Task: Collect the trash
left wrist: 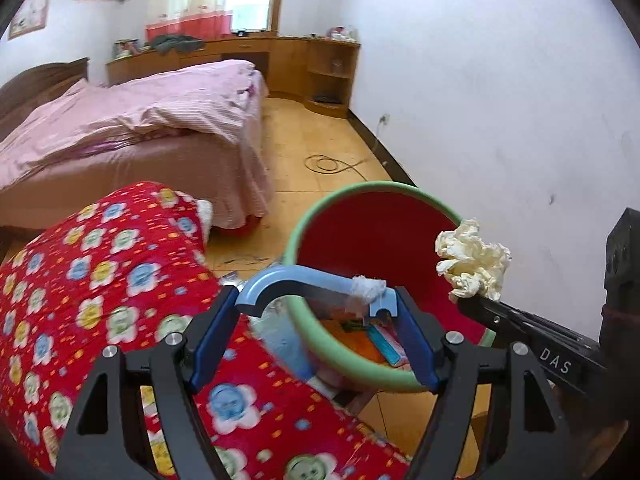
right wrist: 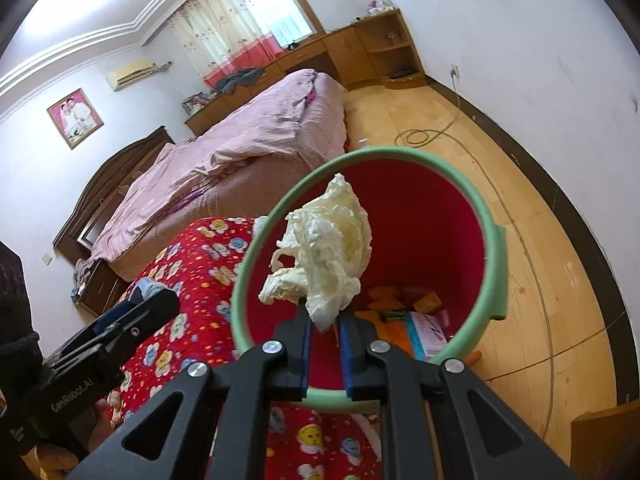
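Note:
A red trash bin with a green rim (left wrist: 352, 190) (right wrist: 494, 264) stands on the floor beside a red patterned quilt. Several pieces of trash lie at its bottom (right wrist: 428, 326). My right gripper (right wrist: 324, 324) is shut on a crumpled cream tissue (right wrist: 328, 248) and holds it over the bin's mouth; the tissue also shows in the left wrist view (left wrist: 474, 260). My left gripper (left wrist: 316, 312) is shut on a light blue curved plastic piece (left wrist: 292, 284) with a bit of white paper stuck to it, at the bin's near rim.
The red quilt with a flower pattern (left wrist: 100, 280) lies left of the bin. A bed with pink covers (left wrist: 140, 120) is beyond it. A cable loops on the wooden floor (left wrist: 328, 164) by the white wall. Wooden cabinets (left wrist: 320, 72) line the far wall.

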{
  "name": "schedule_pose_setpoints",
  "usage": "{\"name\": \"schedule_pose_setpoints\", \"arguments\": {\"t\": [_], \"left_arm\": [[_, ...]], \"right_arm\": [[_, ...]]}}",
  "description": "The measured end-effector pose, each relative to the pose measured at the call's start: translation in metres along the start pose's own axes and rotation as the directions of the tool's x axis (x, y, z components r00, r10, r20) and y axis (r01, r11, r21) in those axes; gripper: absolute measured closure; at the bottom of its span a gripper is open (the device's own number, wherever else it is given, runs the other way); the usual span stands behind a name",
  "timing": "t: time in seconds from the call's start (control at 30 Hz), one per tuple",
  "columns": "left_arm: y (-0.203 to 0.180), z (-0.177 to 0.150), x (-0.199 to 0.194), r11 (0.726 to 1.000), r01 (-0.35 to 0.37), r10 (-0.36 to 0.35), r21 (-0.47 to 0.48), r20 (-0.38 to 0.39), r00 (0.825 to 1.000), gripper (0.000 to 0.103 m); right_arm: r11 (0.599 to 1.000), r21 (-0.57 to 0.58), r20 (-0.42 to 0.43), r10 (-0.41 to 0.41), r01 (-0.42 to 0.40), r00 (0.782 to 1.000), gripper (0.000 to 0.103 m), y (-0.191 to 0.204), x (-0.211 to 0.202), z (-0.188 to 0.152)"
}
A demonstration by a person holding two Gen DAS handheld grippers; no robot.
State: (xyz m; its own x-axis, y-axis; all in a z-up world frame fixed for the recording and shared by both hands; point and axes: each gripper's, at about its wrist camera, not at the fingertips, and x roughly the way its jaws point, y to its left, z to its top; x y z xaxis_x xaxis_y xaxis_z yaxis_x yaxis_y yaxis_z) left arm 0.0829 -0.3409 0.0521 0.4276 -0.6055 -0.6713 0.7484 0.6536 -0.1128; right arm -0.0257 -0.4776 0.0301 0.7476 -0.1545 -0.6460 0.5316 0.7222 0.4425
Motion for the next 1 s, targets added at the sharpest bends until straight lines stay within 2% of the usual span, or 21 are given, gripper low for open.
{"name": "schedule_pose_setpoints", "arguments": {"t": [0.13, 0.37, 0.47, 0.67, 0.83, 0.9, 1.0], "left_arm": [[-0.008, 0.002, 0.018, 0.999, 0.032, -0.032, 0.013, -0.030, 0.999, 0.027], [-0.010, 0.000, 0.041, 0.995, 0.092, -0.095, -0.040, -0.076, 0.993, 0.025], [-0.011, -0.001, 0.044, 0.995, 0.091, -0.094, -0.041, -0.073, 0.993, 0.019], [-0.012, -0.002, 0.038, 0.997, 0.074, -0.076, -0.027, -0.072, 0.995, 0.018], [-0.005, -0.005, 0.023, 0.997, 0.048, -0.052, -0.054, -0.067, 0.996, 0.018], [0.000, -0.008, 0.015, 0.997, 0.036, -0.041, -0.073, -0.069, 0.997, 0.018], [0.009, -0.012, 0.000, 0.995, 0.011, -0.018, -0.097, -0.071, 0.997, 0.018]], "right_arm": [[1.000, 0.024, 0.005, -0.013, 0.013, 1.000, 0.086, -0.014, 0.003, 0.002], [0.999, 0.043, 0.015, -0.023, 0.023, 1.000, 0.073, -0.032, 0.000, 0.003], [0.999, 0.047, 0.015, -0.023, 0.023, 1.000, 0.069, -0.037, 0.000, 0.004], [0.999, 0.037, 0.008, -0.016, 0.016, 1.000, 0.065, -0.038, 0.000, 0.004], [1.000, -0.001, 0.009, 0.000, 0.000, 1.000, 0.054, -0.030, -0.006, 0.004], [1.000, -0.018, 0.013, 0.001, 0.000, 1.000, 0.045, -0.023, -0.011, 0.002], [0.999, -0.031, 0.014, 0.009, -0.009, 1.000, 0.039, -0.014, -0.016, -0.004]]}}
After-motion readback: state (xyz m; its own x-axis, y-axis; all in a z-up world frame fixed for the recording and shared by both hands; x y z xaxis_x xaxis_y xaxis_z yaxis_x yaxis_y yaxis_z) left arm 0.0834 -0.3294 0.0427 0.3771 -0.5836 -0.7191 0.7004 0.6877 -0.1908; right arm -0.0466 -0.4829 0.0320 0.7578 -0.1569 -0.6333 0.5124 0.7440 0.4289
